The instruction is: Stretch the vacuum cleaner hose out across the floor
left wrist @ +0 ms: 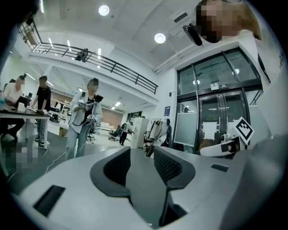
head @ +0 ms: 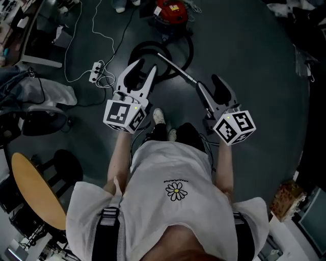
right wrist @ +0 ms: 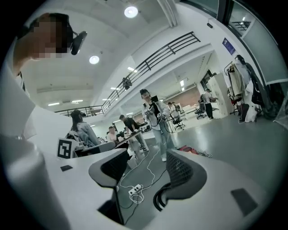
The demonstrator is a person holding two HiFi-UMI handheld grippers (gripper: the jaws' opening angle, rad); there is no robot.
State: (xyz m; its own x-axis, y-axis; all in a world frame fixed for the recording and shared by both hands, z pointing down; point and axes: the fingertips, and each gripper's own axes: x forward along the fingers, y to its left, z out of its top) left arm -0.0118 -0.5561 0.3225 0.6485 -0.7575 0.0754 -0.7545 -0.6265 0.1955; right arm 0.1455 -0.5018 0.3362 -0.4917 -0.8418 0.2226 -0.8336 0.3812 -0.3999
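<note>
Black hose (head: 138,47) — coiled, not yet stretched. It lies in overlapping loops on the dark grey floor (head: 254,61), just in front of the red vacuum cleaner (head: 171,12) at the top of the head view. Surface detail of the hose is too small to make out. A silver wand (head: 177,67) lies on a slant across the coil and runs toward your right side. In the head view its lower end meets the right gripper (head: 208,81), but contact cannot be judged there.

Left gripper (head: 145,64): you hold it over the near edge of the coil with the jaws parted and nothing between them. The left gripper view confirms this — the dark ribbed pads (left wrist: 118,167) stand apart, with only the room beyond showing in the gap.

Right gripper: its jaws are likewise spread and empty. Through the gap, the right gripper view shows floor, a white power strip (right wrist: 135,189) and its white cable (right wrist: 150,168). It also shows a black curve of the hose beside the right-hand jaw, lying on the floor and not in the grip.

In the head view the power strip sits left of the coil. Your white shoe (head: 159,116) is near the coil, between the two grippers.
</note>
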